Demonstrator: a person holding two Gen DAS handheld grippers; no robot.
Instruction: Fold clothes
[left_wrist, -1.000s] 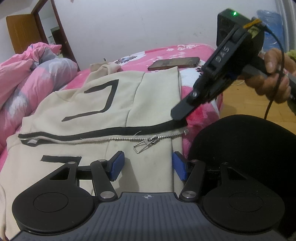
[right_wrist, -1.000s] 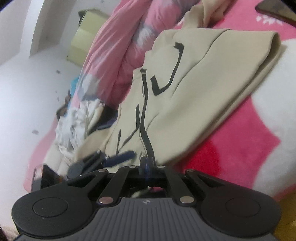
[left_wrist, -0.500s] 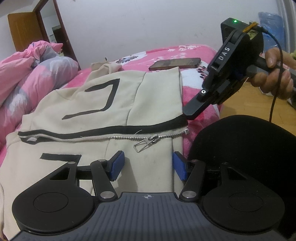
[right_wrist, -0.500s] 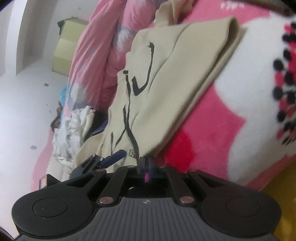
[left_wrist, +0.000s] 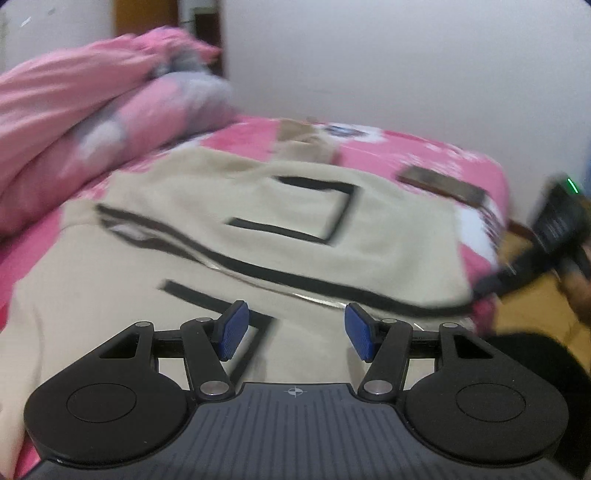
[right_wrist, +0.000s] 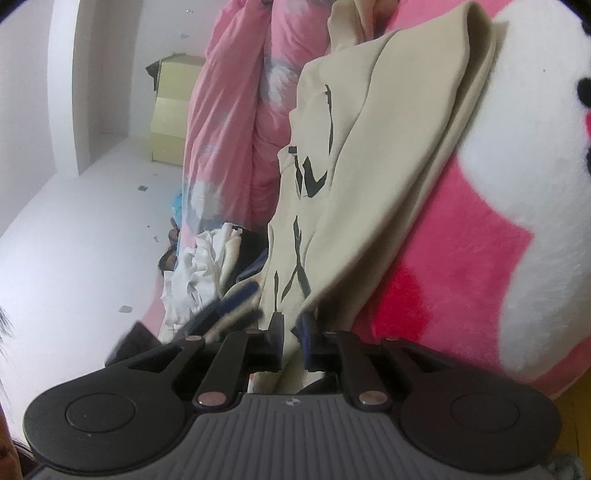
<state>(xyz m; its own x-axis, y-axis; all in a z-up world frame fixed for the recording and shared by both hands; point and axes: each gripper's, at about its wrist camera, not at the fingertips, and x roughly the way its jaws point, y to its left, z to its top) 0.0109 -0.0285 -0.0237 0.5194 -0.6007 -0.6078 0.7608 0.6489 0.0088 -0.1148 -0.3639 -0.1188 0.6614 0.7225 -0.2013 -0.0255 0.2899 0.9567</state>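
Note:
A beige zip jacket (left_wrist: 295, 206) with black trim lies spread on the pink bed. My left gripper (left_wrist: 293, 332) hovers over its near half, open, with nothing between the blue pads; this view is motion-blurred. My right gripper (right_wrist: 291, 332) is at the jacket's (right_wrist: 388, 166) folded corner. Its jaws are opening, a narrow gap shows, and the cloth edge still hangs between them. In the left wrist view the right gripper (left_wrist: 480, 284) reaches the jacket's right corner, with a person's hand behind it. A blurred blue pad of the left gripper (right_wrist: 236, 299) shows in the right wrist view.
A dark phone (left_wrist: 443, 186) lies on the bed beyond the jacket. A bunched pink quilt (left_wrist: 92, 129) fills the left. A pile of white clothes (right_wrist: 195, 273) and a pale green box (right_wrist: 173, 110) lie past the jacket. A black rounded seat (left_wrist: 535, 354) sits at the bed's edge.
The left gripper has risen and rolled, so the jacket now slants across its view. The right gripper sank toward the jacket's corner and its jaws parted from fully shut to a narrow gap.

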